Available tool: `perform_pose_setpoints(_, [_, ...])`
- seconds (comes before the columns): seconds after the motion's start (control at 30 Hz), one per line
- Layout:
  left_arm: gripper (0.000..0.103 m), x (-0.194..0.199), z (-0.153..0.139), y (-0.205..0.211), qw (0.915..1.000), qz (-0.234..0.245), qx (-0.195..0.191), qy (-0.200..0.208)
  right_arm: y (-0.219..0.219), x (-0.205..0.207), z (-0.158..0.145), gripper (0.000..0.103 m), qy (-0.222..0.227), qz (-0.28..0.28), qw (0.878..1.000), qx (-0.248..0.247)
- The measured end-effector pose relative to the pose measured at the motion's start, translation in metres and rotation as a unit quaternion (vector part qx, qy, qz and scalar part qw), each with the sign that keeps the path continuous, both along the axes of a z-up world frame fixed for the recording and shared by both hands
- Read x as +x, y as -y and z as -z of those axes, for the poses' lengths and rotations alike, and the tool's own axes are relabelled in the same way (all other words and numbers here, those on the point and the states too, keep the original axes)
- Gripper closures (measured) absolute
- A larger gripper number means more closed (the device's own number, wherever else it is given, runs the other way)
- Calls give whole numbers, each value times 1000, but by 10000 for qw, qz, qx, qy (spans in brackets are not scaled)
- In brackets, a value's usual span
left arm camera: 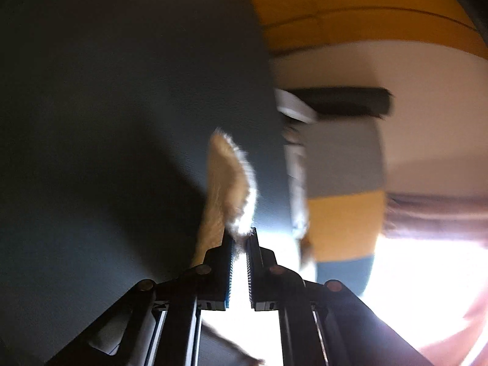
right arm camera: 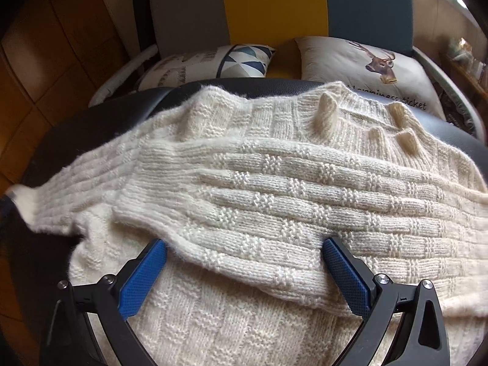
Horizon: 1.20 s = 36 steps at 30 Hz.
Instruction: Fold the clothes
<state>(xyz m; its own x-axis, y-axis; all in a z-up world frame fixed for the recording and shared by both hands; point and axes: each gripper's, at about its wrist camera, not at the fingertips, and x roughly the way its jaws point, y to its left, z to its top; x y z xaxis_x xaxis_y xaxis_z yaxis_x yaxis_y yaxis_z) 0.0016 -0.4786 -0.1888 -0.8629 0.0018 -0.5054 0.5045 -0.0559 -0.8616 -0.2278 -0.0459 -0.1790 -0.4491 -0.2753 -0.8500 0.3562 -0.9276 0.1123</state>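
Note:
A cream knit sweater (right arm camera: 274, 189) lies spread on a black leather surface (right arm camera: 100, 113), with one sleeve folded across the body. My right gripper (right arm camera: 244, 244) stands open, its blue pads (right arm camera: 143, 274) on either side of the folded sleeve's cuff end and resting on the knit. In the blurred left wrist view, my left gripper (left arm camera: 241, 234) is shut on a fuzzy cream edge of the sweater (left arm camera: 231, 183), raised in front of the dark surface (left arm camera: 122, 122). At the far left of the right wrist view, a stretched corner of the sweater (right arm camera: 18, 195) points to where it is held.
Behind the black surface are a deer-print cushion (right arm camera: 366, 64) and a triangle-patterned cushion (right arm camera: 213, 61), against a grey, yellow and blue backrest (right arm camera: 274, 3). Wooden flooring (right arm camera: 45, 61) is on the left. A shelf with small items (right arm camera: 466, 58) stands at the far right.

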Motion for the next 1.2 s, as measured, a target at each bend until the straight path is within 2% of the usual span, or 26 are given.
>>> perform_pose_setpoints(0.13, [97,-37,-44,-37,9961,629,-259,-568,5,1,2,0,-96,127,9997,181])
perform_pose_setpoints(0.3, [97,-106,-91,-104,9797,1593,-336,-1168,1,3,1,0,-164,84,9997,131])
perform_pose_setpoints(0.43, [97,-165,-101,-155,9654,2277,-288,-1235,-5,6,-2,0,-258,-46,9996,-89])
perform_pose_setpoints(0.53, [97,-209,-108,-193,9518,2780,-257,-1270,-22,10,-14,0,-284,-114,9971,-691])
perform_pose_setpoints(0.63, [97,-236,-101,-233,9396,3225,-291,-1108,-43,17,-28,0,-456,-21,9933,-1058])
perform_pose_setpoints(0.83, [97,-266,-48,-305,9204,3868,-306,-476,-85,24,-39,0,-523,195,9842,-1683])
perform_pose_setpoints(0.93, [97,-281,-23,-324,9110,4102,-406,-155,-107,22,-37,0,-440,451,9769,-2040])
perform_pose_setpoints(1.0, [97,-285,-8,-333,9041,4247,-480,51,-116,18,-35,0,-219,538,9696,-2375])
perform_pose_setpoints(1.07, [97,-285,8,-341,8963,4390,-556,268,-121,14,-33,4,-47,507,9601,-2749])
perform_pose_setpoints(1.17, [94,-287,22,-348,8898,4497,-607,493,-121,5,-28,22,320,409,9366,-3466])
perform_pose_setpoints(1.2, [91,-284,20,-349,8882,4541,-573,394,-120,2,-25,33,407,475,9315,-3582])
